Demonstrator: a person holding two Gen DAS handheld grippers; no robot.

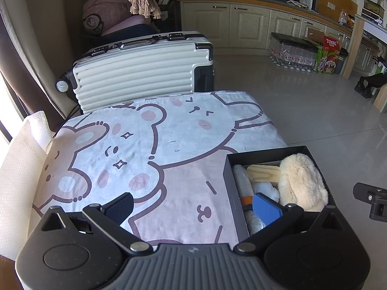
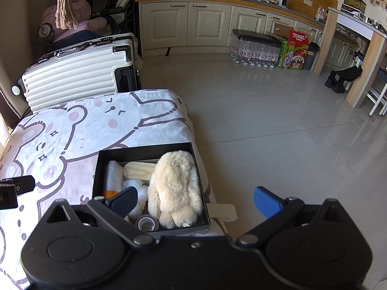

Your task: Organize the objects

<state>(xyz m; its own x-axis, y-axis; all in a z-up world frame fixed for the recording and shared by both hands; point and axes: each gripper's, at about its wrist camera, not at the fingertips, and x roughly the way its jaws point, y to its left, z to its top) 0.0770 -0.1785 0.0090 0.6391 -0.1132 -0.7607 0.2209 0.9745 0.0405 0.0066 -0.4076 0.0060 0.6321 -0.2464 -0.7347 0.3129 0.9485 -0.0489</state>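
While both jaws gape, black box point(image 2: 145, 151) at table edge point(image 2: 191, 125), open floor point(image 2: 278, 133) beyond.

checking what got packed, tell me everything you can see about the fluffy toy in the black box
The fluffy toy is cream, long-piled plush, soft-looking, with paw-like ends toward the camera; one shows a small shiny bit. It lies lengthwise along the right side of the open black box, filling most of that side and rising above the rim. It lies against the wooden piece and white soft item beside it. Neither gripper touches it.
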